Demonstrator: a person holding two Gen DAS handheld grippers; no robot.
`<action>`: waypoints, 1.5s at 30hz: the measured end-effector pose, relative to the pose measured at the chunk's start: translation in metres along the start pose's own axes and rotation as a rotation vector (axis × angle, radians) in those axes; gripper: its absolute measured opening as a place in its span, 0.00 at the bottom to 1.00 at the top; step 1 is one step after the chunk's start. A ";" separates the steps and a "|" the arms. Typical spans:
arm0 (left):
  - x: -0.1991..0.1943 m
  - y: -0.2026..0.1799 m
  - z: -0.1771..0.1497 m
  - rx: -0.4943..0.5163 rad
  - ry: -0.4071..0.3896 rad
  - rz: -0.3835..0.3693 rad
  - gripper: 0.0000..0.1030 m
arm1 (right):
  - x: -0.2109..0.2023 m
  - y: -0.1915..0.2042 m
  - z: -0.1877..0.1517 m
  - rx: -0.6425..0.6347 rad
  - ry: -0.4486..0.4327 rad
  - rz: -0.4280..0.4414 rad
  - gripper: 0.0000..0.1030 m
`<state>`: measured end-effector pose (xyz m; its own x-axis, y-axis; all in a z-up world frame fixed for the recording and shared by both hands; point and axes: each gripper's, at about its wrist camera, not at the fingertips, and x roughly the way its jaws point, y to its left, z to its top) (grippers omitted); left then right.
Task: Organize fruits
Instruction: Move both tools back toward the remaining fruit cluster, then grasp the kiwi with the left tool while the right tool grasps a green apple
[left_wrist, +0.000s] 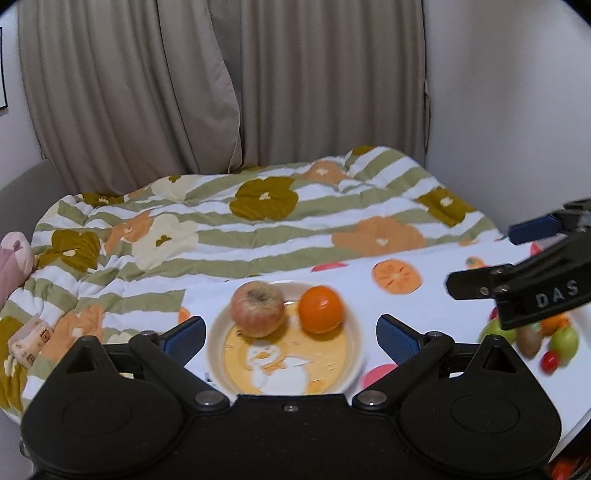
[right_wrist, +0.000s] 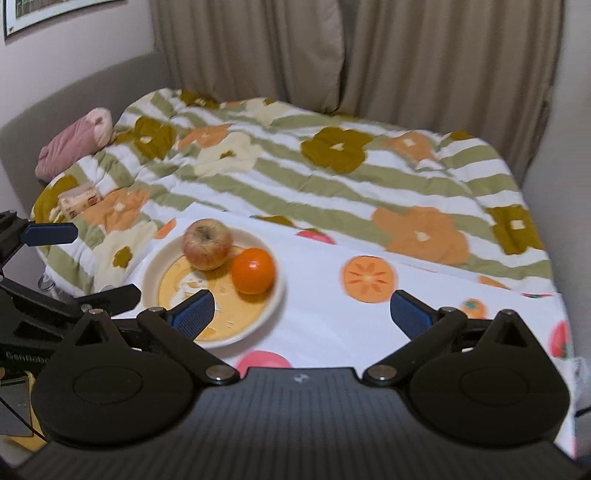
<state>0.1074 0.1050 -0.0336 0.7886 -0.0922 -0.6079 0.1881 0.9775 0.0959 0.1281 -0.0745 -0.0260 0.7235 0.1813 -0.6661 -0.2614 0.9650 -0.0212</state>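
Note:
A red-yellow apple (left_wrist: 258, 308) and an orange (left_wrist: 320, 309) sit side by side on a cream plate (left_wrist: 218, 332) with a yellow cartoon centre, on a white fruit-print cloth. My left gripper (left_wrist: 291, 334) is open and empty, its blue pads either side of the plate's near part. In the right wrist view the apple (right_wrist: 207, 248), orange (right_wrist: 253, 270) and plate (right_wrist: 155, 269) lie ahead to the left. My right gripper (right_wrist: 303, 314) is open and empty above bare cloth right of the plate. A pile of small fruits (left_wrist: 532, 339) lies at the right, partly hidden.
The white cloth (right_wrist: 332, 317) covers a table against a bed with a striped flower quilt (right_wrist: 332, 166). A pink pillow (right_wrist: 74, 144) and a small packet (right_wrist: 79, 201) lie at the bed's left. Curtains hang behind. The other gripper (left_wrist: 517, 291) reaches in from the right.

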 end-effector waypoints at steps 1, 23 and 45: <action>-0.005 -0.009 0.002 -0.001 -0.010 0.004 0.98 | -0.008 -0.007 -0.003 0.003 -0.007 -0.011 1.00; 0.004 -0.172 -0.001 0.055 0.023 -0.107 0.98 | -0.067 -0.180 -0.122 0.196 0.040 -0.125 1.00; 0.113 -0.294 -0.008 0.352 0.177 -0.296 0.83 | -0.026 -0.225 -0.206 0.453 0.115 -0.091 0.99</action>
<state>0.1365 -0.1910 -0.1367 0.5657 -0.2927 -0.7709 0.5995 0.7879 0.1407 0.0367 -0.3349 -0.1573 0.6484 0.0943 -0.7554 0.1232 0.9662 0.2263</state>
